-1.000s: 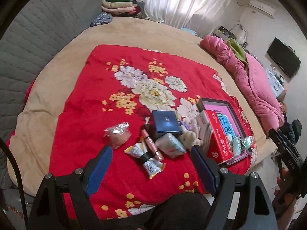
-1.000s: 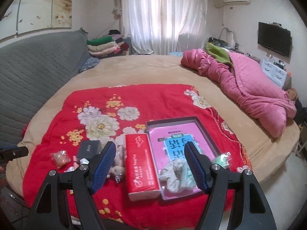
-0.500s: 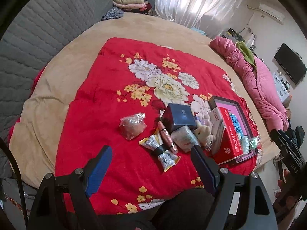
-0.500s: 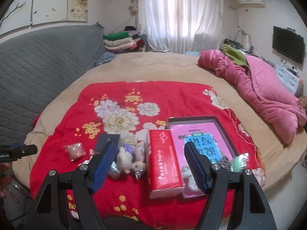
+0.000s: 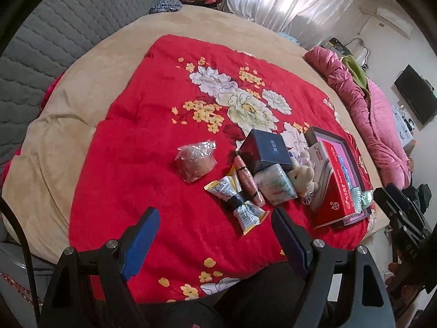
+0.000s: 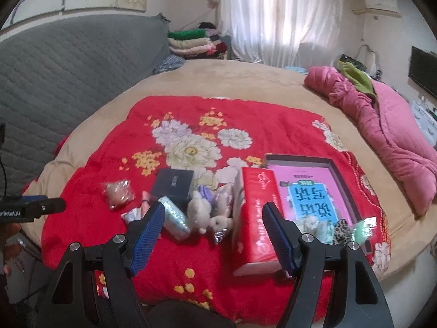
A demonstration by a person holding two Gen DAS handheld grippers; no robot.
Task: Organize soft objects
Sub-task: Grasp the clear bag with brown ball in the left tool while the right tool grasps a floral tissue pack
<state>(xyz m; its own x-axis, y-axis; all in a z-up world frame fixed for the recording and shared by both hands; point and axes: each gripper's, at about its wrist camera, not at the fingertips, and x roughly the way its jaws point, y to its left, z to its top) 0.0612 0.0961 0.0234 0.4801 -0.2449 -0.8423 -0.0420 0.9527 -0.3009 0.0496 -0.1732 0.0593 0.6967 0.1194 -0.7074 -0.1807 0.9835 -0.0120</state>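
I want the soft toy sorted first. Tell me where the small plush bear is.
In the right wrist view the plush bear lies on the red floral blanket, between the silver-wrapped packet to its left and the red tissue pack to its right.

Tray (image 6: 344,183) contents partly behind the right finger (image 6: 278,239), perhaps scrunchies; black box (image 5: 269,149) lettering too small.

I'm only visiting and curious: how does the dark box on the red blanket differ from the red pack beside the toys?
The dark box is navy, squarish and compact; the red pack is bright red, long and clearly bigger. The dark box lies flat on the blanket, while the red pack leans tilted against the tray. The dark box looks rigid; the red pack looks like a soft wrapped bundle. Both carry printed lettering and neither is held.
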